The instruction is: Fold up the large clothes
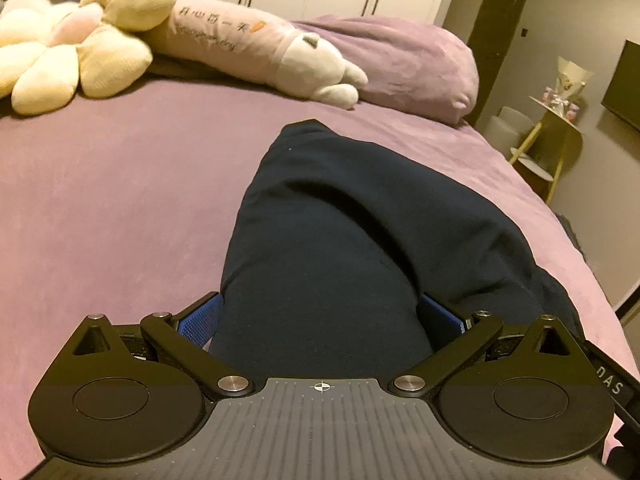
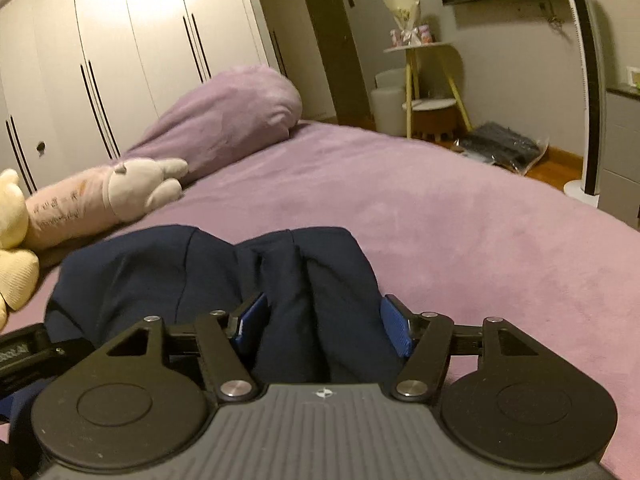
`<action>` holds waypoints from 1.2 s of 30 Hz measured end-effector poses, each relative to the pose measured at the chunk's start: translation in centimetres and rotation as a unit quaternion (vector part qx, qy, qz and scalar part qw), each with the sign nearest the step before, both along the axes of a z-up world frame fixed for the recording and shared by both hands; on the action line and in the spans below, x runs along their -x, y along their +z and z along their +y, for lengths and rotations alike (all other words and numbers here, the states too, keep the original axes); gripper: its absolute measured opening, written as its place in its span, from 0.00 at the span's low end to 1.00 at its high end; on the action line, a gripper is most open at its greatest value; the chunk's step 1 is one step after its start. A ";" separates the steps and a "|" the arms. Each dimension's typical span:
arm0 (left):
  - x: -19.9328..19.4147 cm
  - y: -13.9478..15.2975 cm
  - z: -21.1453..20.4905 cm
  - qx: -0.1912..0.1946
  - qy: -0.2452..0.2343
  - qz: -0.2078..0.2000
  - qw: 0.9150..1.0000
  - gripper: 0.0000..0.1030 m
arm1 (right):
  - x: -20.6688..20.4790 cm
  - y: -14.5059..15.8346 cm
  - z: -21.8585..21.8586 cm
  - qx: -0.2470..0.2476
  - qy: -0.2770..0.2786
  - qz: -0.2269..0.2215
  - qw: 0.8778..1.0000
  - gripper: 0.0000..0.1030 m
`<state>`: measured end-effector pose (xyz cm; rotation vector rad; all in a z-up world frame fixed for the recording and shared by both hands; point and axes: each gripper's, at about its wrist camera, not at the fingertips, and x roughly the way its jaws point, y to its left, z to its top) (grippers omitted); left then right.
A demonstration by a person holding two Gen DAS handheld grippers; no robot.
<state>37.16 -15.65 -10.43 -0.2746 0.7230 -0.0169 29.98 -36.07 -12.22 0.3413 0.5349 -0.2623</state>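
Note:
A dark navy garment (image 1: 344, 232) lies bunched on the purple bed (image 1: 120, 208). In the left wrist view a thick fold of it fills the gap between my left gripper's (image 1: 320, 320) blue pads (image 1: 200, 320); the jaws press on it from both sides. In the right wrist view the same garment (image 2: 192, 272) is bunched between my right gripper's (image 2: 324, 320) blue pads (image 2: 394, 328), which clamp a gathered fold. The fingertips of both grippers are hidden by cloth. The left gripper's body shows at the right wrist view's left edge (image 2: 24, 352).
A yellow flower plush (image 1: 72, 52) and a long pink bunny plush (image 1: 256, 52) lie at the bed's far side, next to a rolled purple duvet (image 1: 400, 64). White wardrobes (image 2: 120, 48) stand behind. A small side table (image 2: 424, 80) and a tower fan (image 2: 588, 92) stand beyond the bed.

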 end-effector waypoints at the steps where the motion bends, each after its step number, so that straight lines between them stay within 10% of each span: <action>1: 0.0 0.0 0.2 0.004 0.001 0.001 1.000 1.00 | -0.3 -0.1 0.1 0.002 0.003 0.004 1.000 0.61; 8: 1.3 2.0 2.8 0.041 -0.063 0.026 0.997 1.00 | -0.1 1.1 -1.8 -0.066 0.024 0.027 0.997 0.64; 14: 5.7 1.7 9.5 0.143 -0.176 0.036 0.973 1.00 | 4.2 3.1 -8.5 -0.189 0.083 0.034 0.978 0.71; 20: 5.1 -1.1 10.5 0.236 -0.156 0.078 0.956 1.00 | 5.0 -1.0 -12.2 -0.331 0.110 0.091 0.933 0.65; 27: 3.4 -1.3 9.3 0.225 -0.148 0.091 0.959 0.98 | 2.6 -3.0 -11.8 -0.393 0.152 0.113 0.900 0.60; 36: 3.0 -0.3 8.9 0.215 -0.151 0.099 0.960 0.77 | 0.9 -3.4 -10.0 -0.384 0.185 0.133 0.895 0.54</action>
